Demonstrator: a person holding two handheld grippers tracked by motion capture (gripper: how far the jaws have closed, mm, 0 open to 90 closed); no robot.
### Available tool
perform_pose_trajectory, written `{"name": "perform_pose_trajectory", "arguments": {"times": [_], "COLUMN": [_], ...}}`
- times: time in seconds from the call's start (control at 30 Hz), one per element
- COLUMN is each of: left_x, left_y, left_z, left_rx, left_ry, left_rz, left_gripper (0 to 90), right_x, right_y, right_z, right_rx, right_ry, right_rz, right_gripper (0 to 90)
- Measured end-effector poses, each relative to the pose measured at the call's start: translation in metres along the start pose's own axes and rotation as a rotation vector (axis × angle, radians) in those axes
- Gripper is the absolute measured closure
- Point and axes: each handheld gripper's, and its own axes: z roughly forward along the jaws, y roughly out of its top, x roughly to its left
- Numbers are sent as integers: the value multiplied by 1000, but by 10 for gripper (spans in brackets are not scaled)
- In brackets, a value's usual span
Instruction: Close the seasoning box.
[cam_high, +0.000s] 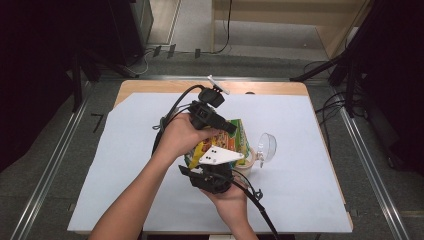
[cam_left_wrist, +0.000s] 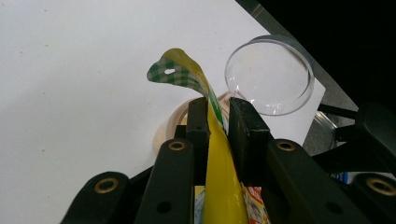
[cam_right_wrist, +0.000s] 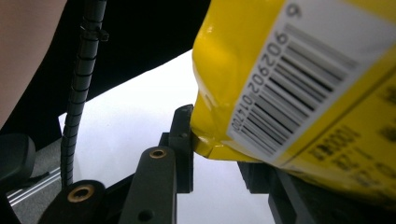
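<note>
A yellow snack bag (cam_high: 241, 138) with a green checked top is held above the table between both grippers. My left gripper (cam_high: 231, 128) is shut on the bag's upper edge; in the left gripper view the yellow film (cam_left_wrist: 219, 186) runs up between the closed jaws (cam_left_wrist: 217, 116). My right gripper (cam_high: 219, 166), under its white three-cornered plate, grips the bag's lower corner. The right gripper view shows that corner and its barcode (cam_right_wrist: 280, 70) pinched between the jaws (cam_right_wrist: 219, 149). Below the bag stands a beige jar (cam_high: 247, 166) with its clear round lid (cam_high: 266, 147) swung open.
A white sheet (cam_high: 125, 165) covers most of the wooden table (cam_high: 150, 86). The jar's clear lid (cam_left_wrist: 269, 74) lies near the sheet's right edge. Cables trail from both grippers. Dark stands and floor rails surround the table.
</note>
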Motion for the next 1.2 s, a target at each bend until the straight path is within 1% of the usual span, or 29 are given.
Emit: {"name": "perform_pose_trajectory", "arguments": {"times": [0.1,0.27,0.5,0.57,0.7,0.83,0.9,0.93,0.97,1.0,1.03,1.2], "left_x": [0,1,4,4,4,3,2,2,2,2,2,6], "left_y": [-1,-5,-13,-14,-19,-24,-26,-28,-29,-30,-31,-38], "left_z": [1,0,-1,-1,-3,-4,-4,-5,-5,-6,-6,-9], "left_rx": [-2,-7,-17,-15,-28,-33,-38,-38,-42,-43,-45,-69], "left_ry": [-4,-8,-20,-23,-30,-46,-46,-46,-45,-49,-46,-63], "left_rz": [-3,2,-6,0,9,21,28,39,34,40,41,48], "left_gripper": [786,784,779,779,781,779,783,785,788,791,794,810], "right_x": [-1,-1,0,0,0,0,0,0,0,0,0,0], "right_y": [-1,-4,-9,-11,-14,-18,-20,-20,-21,-22,-23,-26], "right_z": [0,1,3,3,4,5,6,7,8,8,9,11], "right_rx": [3,5,2,0,0,6,15,18,23,25,26,35], "right_ry": [3,5,26,30,37,59,67,69,72,75,81,106], "right_rz": [-3,-11,-27,-34,-56,-73,-74,-74,-77,-78,-80,-77], "right_gripper": [712,708,666,656,644,630,619,613,611,609,604,564]}}
